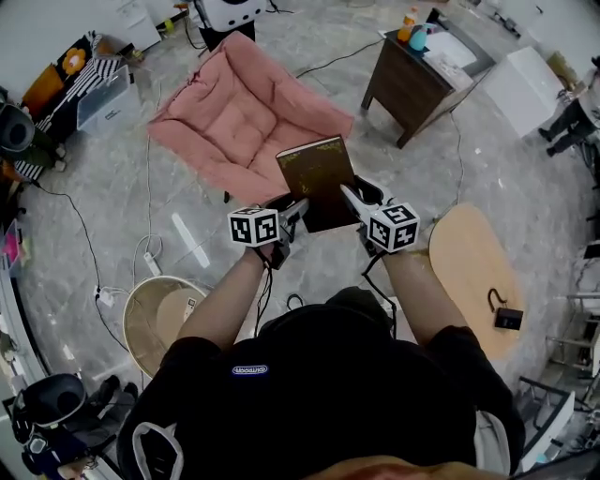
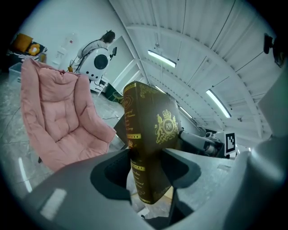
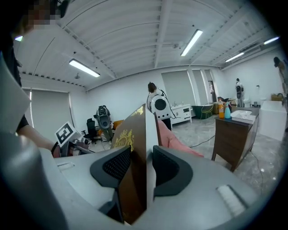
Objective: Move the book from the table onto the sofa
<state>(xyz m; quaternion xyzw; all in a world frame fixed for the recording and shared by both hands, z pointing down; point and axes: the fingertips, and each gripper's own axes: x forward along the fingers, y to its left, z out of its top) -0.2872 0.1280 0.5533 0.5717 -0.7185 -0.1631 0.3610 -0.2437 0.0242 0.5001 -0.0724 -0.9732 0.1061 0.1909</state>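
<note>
Book (image 1: 317, 180), a brown hardcover, is held up in the air between the two grippers, above the marbled grey floor and just short of the pink quilted sofa (image 1: 239, 117), which it does not touch. The left gripper (image 1: 292, 212) clamps its spine edge and the right gripper (image 1: 354, 202) clamps the opposite edge, each with both pads pressed flat on the covers. In the left gripper view the front cover carries a gold crest (image 2: 166, 128) with a crown over the letters "RW"; the spine bears gold bands and lines of gold lettering too small to read. In the right gripper view the white page edges show between the covers. An oval light-wood table (image 1: 473, 272) stands to the person's right, well apart from the book, with a small black object (image 1: 508, 318) on it that is too small to identify. Beyond the sofa's right side stands a dark wooden side table (image 1: 408, 80) with an orange bottle (image 1: 409, 23) and a blue bottle (image 1: 419, 37) whose labels cannot be read. A round beige basket (image 1: 155, 314) sits at the person's left, partly hidden by the left forearm. The person's black shirt has a small blue label (image 1: 249, 369), illegible. The book's near end is hidden by the jaws in both gripper views.
</note>
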